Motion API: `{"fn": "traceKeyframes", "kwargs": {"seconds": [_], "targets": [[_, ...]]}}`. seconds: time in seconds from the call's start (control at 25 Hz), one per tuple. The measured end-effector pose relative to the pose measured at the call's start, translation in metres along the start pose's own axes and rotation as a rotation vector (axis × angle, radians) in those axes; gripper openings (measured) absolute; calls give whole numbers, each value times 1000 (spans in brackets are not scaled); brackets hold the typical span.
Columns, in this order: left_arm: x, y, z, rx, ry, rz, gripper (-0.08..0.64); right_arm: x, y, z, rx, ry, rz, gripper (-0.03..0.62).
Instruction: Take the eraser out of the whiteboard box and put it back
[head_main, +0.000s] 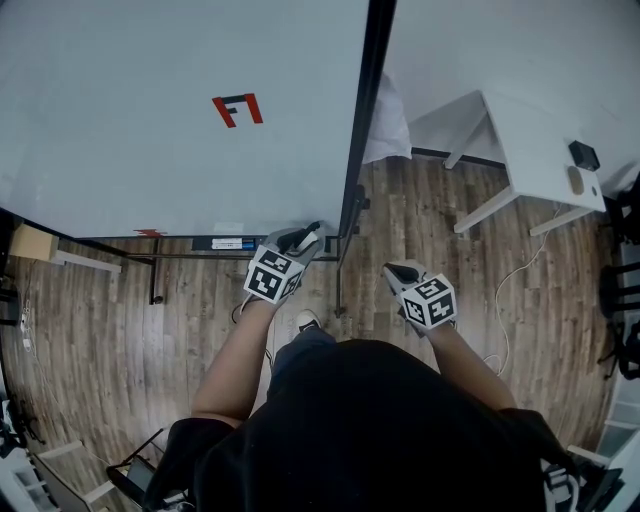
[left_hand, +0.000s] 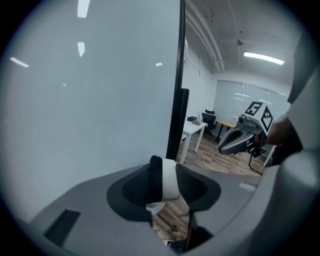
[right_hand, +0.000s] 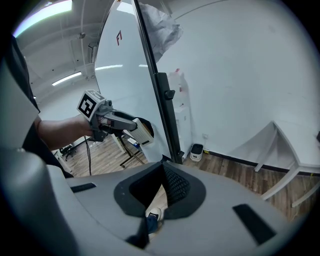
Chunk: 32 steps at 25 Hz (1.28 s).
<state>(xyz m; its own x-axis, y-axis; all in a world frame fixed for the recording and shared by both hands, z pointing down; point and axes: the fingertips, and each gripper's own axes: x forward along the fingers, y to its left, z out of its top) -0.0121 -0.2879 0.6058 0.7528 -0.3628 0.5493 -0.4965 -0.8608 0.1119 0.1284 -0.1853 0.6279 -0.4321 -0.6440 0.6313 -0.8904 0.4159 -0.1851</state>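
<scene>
Your left tongs (head_main: 303, 238) grip eraser (left_hand: 169, 180), black felt and white body clamped between pads. Your right tongs (right_hand: 161, 187) open, nothing between them, near left pair. Take-out half looks done: eraser out of box (head_main: 225, 243). Box sits at whiteboard (head_main: 150, 100) lower edge, just beside left tongs, on side away from right. Left for you: return eraser to box, release.
</scene>
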Motion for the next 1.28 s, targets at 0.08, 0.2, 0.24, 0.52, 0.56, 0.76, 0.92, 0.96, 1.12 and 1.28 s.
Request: {"fn": "traceKeyframes", "kwargs": {"seconds": [0.08,0.2,0.24,0.52,0.56,0.76,0.92,0.96,1.12,1.28], "targets": [[4,2,-3,-4,6,-2,161,2,-2,-2,3,6,-2,-6],[8,3,-8,-10,15,-10,161,5,-3,-3,8,12,-2,-6],[11,3,-10,-9,21,-12,161,6,-4,-4,10,13,-3,-6],[23,8,-23,-8,57,-22,162,14,-7,-5,17,23,-2,-6],[25,9,-25,-10,60,-23,161,15,-7,-5,18,25,-2,-6],[34,11,-32,-19,76,-31,161,17,-10,-10,27,34,-3,-6],[41,16,-39,-47,82,-41,161,18,-13,-13,33,43,-6,-6],[42,17,-41,-56,84,-44,162,19,-13,-13,35,44,-6,-6],[48,20,-47,-66,95,-53,163,21,-15,-14,39,49,-9,-6],[54,19,-51,-62,108,-58,161,22,-15,-16,43,56,-9,-6]]}}
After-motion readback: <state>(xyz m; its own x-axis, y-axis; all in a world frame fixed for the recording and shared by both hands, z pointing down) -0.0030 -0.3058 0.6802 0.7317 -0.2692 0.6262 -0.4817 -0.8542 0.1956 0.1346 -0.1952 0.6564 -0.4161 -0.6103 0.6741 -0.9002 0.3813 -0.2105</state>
